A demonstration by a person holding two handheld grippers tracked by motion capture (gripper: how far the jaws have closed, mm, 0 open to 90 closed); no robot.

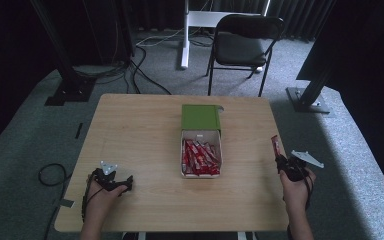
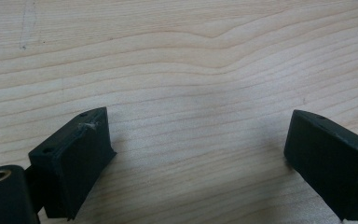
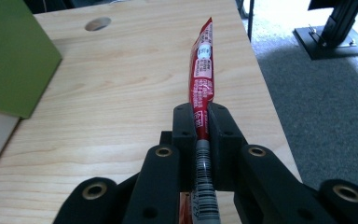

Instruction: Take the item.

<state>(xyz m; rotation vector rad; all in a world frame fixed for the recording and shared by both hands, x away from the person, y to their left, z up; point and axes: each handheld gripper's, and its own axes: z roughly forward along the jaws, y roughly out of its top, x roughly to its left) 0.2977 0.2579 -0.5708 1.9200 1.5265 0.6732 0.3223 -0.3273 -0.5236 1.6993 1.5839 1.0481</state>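
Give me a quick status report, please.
Right gripper shut on red sachet, near table's right edge. Left gripper open, resting on table. Box of sachets mid-table. Nothing in the way.

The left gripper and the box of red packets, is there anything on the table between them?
No. In the high view, bare wood runs from the left gripper to the box of red packets. The left gripper view also shows bare tabletop between its open jaws.

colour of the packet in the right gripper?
Red with white print, and a white barcode end; the packet shows best in the right gripper view.
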